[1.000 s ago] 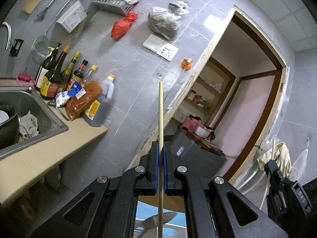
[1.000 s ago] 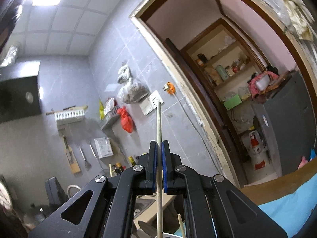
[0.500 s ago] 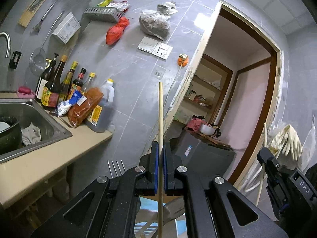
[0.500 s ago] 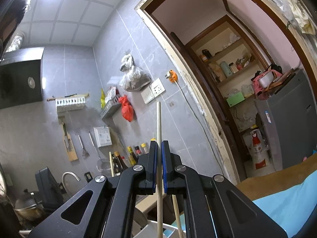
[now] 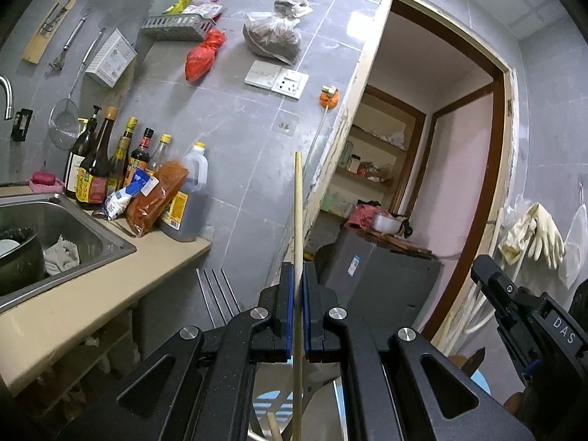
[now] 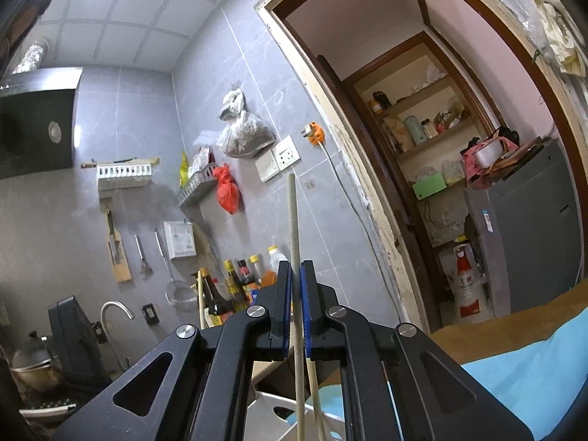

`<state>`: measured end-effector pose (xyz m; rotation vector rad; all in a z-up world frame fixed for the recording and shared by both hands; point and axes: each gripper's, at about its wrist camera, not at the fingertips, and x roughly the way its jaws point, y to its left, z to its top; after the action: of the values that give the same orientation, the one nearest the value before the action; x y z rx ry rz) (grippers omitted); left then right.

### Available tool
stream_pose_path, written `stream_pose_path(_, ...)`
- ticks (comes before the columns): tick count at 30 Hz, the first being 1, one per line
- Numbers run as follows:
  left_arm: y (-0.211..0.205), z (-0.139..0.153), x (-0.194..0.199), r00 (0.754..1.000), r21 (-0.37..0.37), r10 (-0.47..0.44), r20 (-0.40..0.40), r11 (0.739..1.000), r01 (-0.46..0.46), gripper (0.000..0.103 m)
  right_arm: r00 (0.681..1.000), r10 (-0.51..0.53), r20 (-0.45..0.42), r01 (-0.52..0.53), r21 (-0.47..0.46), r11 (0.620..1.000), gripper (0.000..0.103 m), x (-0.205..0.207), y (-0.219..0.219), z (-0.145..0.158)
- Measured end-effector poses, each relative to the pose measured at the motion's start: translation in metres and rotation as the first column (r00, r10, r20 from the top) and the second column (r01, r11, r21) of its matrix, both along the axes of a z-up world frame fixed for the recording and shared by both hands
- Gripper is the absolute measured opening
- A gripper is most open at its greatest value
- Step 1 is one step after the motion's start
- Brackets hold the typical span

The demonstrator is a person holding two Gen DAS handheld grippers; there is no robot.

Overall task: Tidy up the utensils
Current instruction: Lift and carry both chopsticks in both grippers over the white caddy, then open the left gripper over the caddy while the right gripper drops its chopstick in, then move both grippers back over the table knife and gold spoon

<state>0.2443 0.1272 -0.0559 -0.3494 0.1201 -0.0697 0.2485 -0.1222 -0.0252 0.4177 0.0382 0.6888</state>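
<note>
my left gripper (image 5: 297,316) clamped tight on wooden chopstick (image 5: 298,213), stick upright between blue pads, tip above jaws. my right gripper (image 6: 297,316) likewise pinching grey-green chopstick (image 6: 294,228); second stick (image 6: 315,397) just beside it below jaws. white slotted holder (image 6: 272,409) beneath, contents unclear. farther off, sink (image 5: 92,228) holds dark pot (image 5: 18,261) and rag.

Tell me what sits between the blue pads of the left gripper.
A thin wooden chopstick stands upright, clamped in the left gripper, seen in the left wrist view. The right gripper pinches a chopstick of its own.
</note>
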Motion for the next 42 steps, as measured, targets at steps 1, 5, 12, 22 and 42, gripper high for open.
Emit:
stream_pose_path(1, 0.0, 0.0, 0.0, 1.0, 0.001, -0.005, -0.006, 1.0, 0.005, 0.002, 1.0, 0.002, -0.007, -0.002, -0.011, 1.0, 0.004, -0.001, 0.001, 0.0)
stream_pose_path(5, 0.0, 0.003, -0.003, 0.999, 0.019, -0.027, -0.035, 0.999, 0.028, 0.003, 1.0, 0.0, -0.024, -0.002, -0.042, 0.999, 0.007, -0.005, 0.003, 0.002)
stream_pose_path(12, 0.0, 0.017, -0.011, 0.995, 0.008, -0.071, -0.065, 0.997, 0.071, 0.021, 0.999, 0.011, -0.037, -0.013, -0.064, 0.998, 0.024, -0.011, -0.001, 0.015)
stream_pose_path(22, -0.032, 0.057, -0.035, 0.993, 0.039, -0.099, -0.062, 0.994, 0.102, 0.056, 0.996, -0.084, -0.043, 0.08, -0.087, 0.993, 0.062, -0.034, -0.049, 0.047)
stream_pose_path(42, -0.181, 0.065, -0.066, 0.983, 0.209, -0.087, -0.161, 0.971, 0.12, 0.097, 0.955, -0.263, -0.14, 0.217, -0.275, 0.937, 0.103, -0.069, -0.19, 0.043)
